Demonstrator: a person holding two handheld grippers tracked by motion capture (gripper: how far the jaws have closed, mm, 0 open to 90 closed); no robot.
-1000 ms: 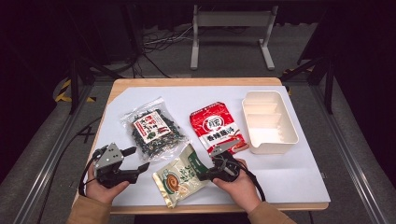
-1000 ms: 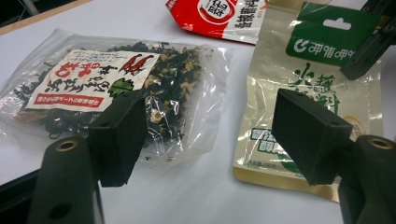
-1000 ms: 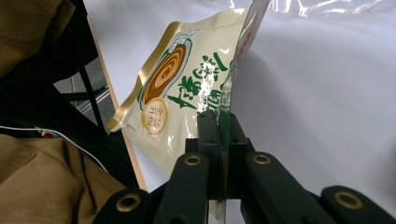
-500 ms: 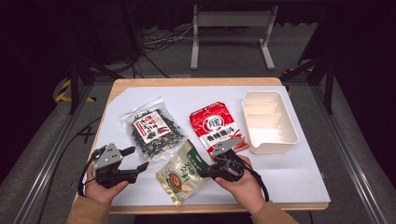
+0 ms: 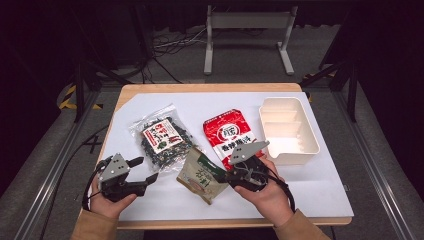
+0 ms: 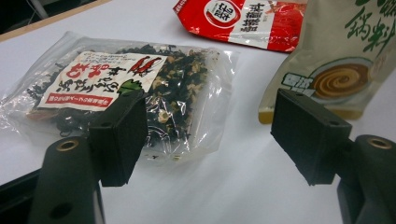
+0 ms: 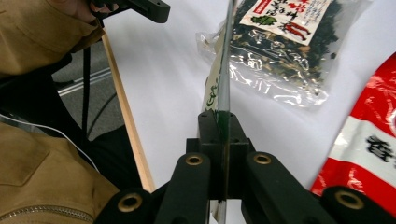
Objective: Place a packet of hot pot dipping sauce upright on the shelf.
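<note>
My right gripper [image 5: 227, 176] has its jaws clamped flat on one edge of the green-and-beige pouch [image 5: 201, 176]; in the right gripper view the pouch [image 7: 223, 70] appears edge-on, a thin sheet running straight out from between the closed pads [image 7: 208, 126]. The pouch hangs just above the white mat [image 5: 310, 190], near the middle of the table's near edge, its long axis running from my right gripper toward the table's near-left corner, with the free end low and to the left.

My left gripper [image 5: 142, 170] rests near the near-left corner, jaws spread wide with nothing between them; in its own view the pouch [image 6: 336, 60] stands beyond and beside the right-hand pad [image 6: 308, 133], apart from it.

The dried-seaweed bag [image 5: 162, 140] lies flat behind the pouch's free end, and the red packet [image 5: 230, 136] lies just behind my right gripper. The white tray [image 5: 288, 131] sits at the mat's right side, toward the far edge, on the far side of my right hand from the pouch.

Governing relation, as I judge it: the pouch points away from the tray, so delivery would mean swinging it across the red packet to the right; the right hand is the nearer one and already holds it.
</note>
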